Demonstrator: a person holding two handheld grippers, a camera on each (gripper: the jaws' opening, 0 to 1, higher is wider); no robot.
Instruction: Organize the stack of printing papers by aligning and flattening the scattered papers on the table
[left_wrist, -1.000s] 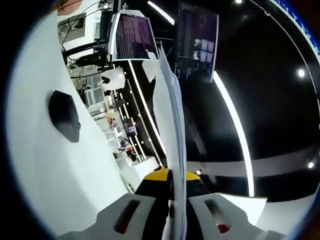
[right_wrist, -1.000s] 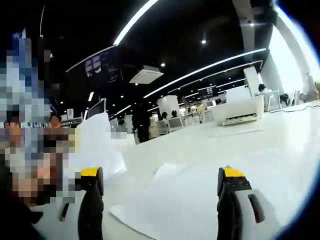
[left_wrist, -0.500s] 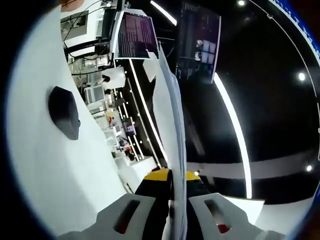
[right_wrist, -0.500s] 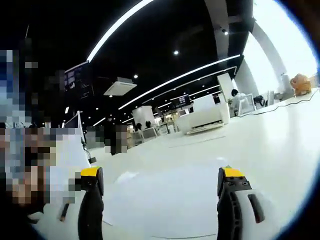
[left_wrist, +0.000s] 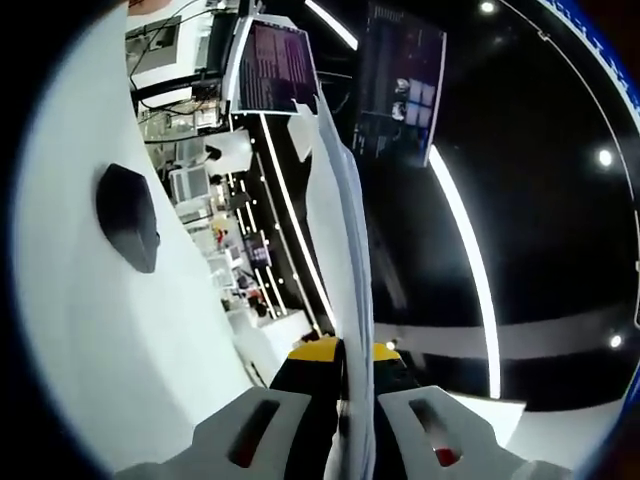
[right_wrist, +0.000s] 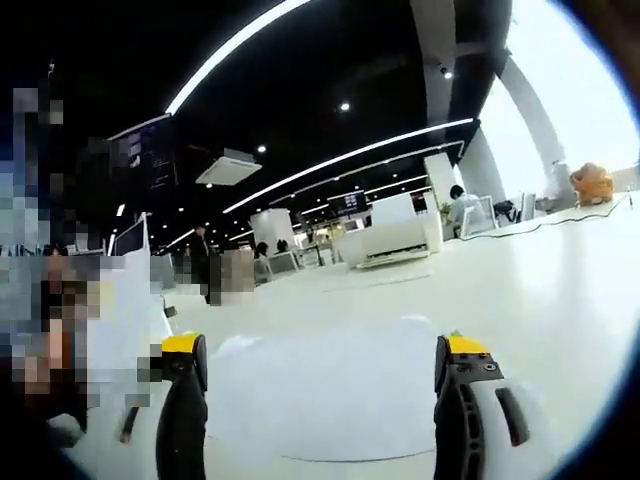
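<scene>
Left gripper view is showing the left gripper (left_wrist: 355, 400) clenching its fingers (left_wrist: 250, 430) on upright papers (left_wrist: 340, 240), while the right gripper (right_wrist: 320, 400) is hovering, fingers (right_wrist: 182, 420) spread wide, above a sheet (right_wrist: 320, 400) lying on the bench (right_wrist: 540, 300).

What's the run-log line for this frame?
left hand-held gripper: shut on papers, held edge-on | right hand-held gripper: open, holding nothing | sheet: flat on table ahead of right

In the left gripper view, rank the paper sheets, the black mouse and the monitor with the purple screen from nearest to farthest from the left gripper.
1. Paper sheets: clamped between the left gripper's jaws, standing edge-on.
2. Black mouse: on the white table, left side.
3. Monitor: at the table's far end, top of view.
</scene>
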